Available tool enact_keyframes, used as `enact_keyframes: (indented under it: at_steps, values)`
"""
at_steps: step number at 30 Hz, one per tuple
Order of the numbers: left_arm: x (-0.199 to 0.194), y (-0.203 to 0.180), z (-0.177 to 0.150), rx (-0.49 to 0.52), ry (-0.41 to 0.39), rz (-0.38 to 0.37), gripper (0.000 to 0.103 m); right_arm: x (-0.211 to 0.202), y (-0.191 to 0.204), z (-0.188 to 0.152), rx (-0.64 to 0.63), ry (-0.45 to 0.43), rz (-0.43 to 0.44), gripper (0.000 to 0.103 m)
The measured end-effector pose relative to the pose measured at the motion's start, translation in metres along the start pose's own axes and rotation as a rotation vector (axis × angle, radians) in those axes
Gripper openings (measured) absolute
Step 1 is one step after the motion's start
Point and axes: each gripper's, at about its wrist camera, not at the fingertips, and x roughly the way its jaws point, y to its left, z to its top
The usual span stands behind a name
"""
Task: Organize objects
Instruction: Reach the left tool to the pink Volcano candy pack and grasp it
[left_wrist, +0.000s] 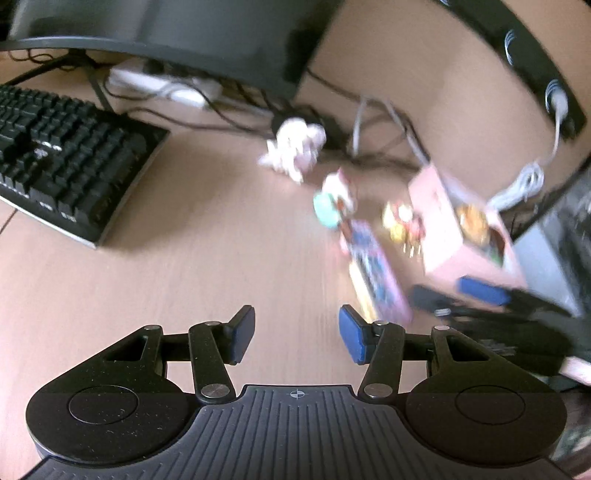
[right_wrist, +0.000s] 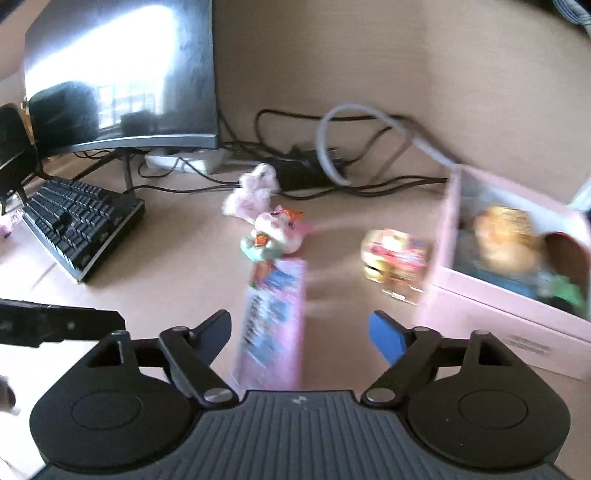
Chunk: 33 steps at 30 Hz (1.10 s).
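1. The left gripper has its two blue-tipped fingers spread apart. Nothing is between them, only the bare desk.
2. The right gripper is spread wide too. It pinches nothing. The long pink package lies flat on the desk, and its near end sits in the gap between the fingers. I cannot tell if it touches them.
3. In the left view the same pink package lies to the right of the left gripper.
4. A little toy figure with a white face and a green bottom stands just past the far end of the package.
5. A crumpled pink and white thing lies behind the toy, near the black cables.
6. A small yellow and red packet sits just beside the pink box.
7. The pink box is open and has colourful things inside. They are too blurry to name.
8. A black keyboard lies on the left side of the desk.
9. A dark monitor stands behind the keyboard.
10. Both pictures are blurry.
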Motion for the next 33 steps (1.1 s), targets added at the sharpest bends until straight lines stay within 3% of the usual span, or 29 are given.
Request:
enact_keyframes:
  at_steps: [4,11,15,20,28,30,33]
  values:
    - [0.013,-0.019,-0.012,0.079,0.051,0.037,0.055,-0.028,-0.03,-0.027,-0.009,-0.021,-0.124,0.095]
    - [0.031,-0.05,-0.021,0.156,0.108,0.046,0.055,-0.036,-0.094,-0.07,0.184,0.044,-0.291,0.1]
    - [0.035,-0.066,-0.026,0.206,0.113,0.073,0.055,-0.037,-0.11,-0.089,0.236,0.065,-0.309,0.101]
    - [0.037,-0.07,-0.026,0.2,0.117,0.093,0.055,-0.036,-0.113,-0.099,0.261,0.056,-0.294,0.103]
    - [0.042,-0.081,-0.03,0.254,0.117,0.14,0.059,-0.034,-0.112,-0.102,0.233,0.029,-0.279,0.103]
    - [0.043,-0.079,-0.026,0.222,0.118,0.121,0.059,-0.034,-0.112,-0.103,0.229,0.02,-0.277,0.103]
    - [0.035,-0.069,-0.011,0.051,0.085,-0.003,0.055,-0.035,-0.112,-0.104,0.228,0.01,-0.277,0.103]
